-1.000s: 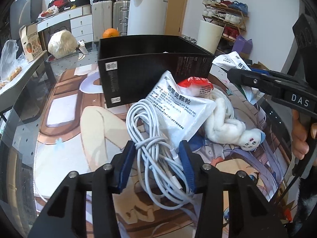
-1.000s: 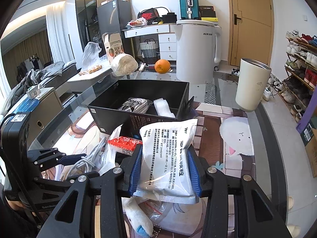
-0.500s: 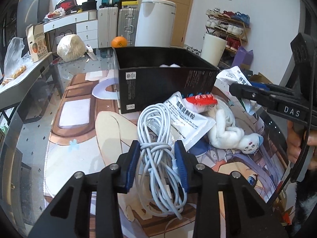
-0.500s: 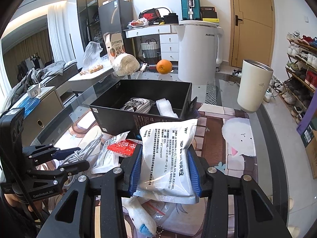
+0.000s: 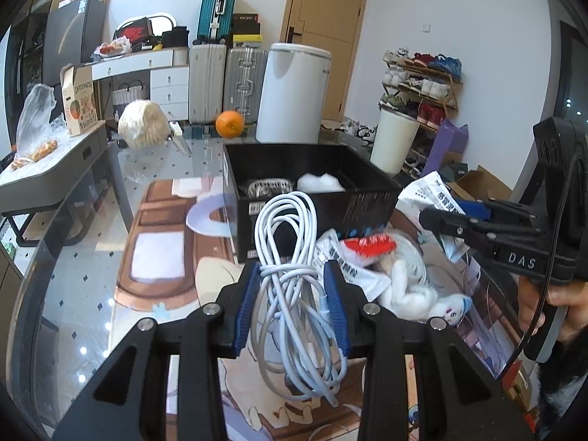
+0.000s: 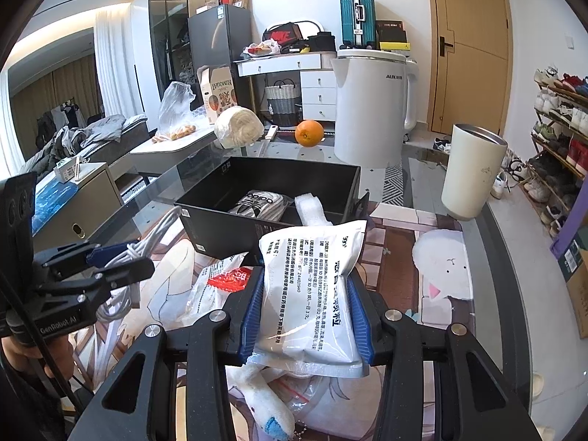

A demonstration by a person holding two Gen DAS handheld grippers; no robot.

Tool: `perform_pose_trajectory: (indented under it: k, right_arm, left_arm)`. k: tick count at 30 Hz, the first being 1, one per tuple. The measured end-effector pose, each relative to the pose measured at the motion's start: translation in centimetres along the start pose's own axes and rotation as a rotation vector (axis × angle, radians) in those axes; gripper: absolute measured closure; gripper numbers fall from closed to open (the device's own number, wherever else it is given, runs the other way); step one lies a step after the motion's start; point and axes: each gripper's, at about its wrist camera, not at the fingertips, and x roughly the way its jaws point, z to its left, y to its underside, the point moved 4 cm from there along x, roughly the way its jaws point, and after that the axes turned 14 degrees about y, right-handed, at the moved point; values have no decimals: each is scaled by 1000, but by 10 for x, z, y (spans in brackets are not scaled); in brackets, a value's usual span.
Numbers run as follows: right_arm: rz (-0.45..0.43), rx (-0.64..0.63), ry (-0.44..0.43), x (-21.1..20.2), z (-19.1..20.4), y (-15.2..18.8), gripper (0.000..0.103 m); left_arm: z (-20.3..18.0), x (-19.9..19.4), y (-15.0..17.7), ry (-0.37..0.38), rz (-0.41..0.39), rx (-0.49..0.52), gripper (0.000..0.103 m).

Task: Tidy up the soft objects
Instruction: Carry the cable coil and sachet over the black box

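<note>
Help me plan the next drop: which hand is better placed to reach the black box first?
Probably right. The right gripper, shut on the white printed pouch, faces the open black box head-on; the left gripper, clamping the coiled white cable, sits nearer the box's corner.

An orange sits on the glass desk beside a tall white appliance, with a pale round bundle to its left. A cream cylinder bin stands on the floor near a shoe rack. Against the back wall, a teal suitcase rests above white drawers. A printed carton and a clear plastic bag lie on a grey side table. A wooden door is closed.
</note>
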Motion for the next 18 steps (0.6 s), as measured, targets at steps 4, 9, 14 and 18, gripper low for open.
perform_pose_trajectory:
  k: [4,9,14,18]
  right_arm:
    - [-9,-2,-6,-2,0,-3,60]
    - [-26,3,-12,-5,-2,-11,60]
    - [-56,-14,-7,-8,-1,-25,60]
    - [-74,-29,-15,-4,1,-39,60]
  left_arm:
    - [-1,-1,-9,-14,-23,6,68]
    - [-3,0,-24,-14,-49,25,68]
    - [-3,4,-41,-13,-70,33,68]
    - [-4,5,-55,-13,-86,54,68]
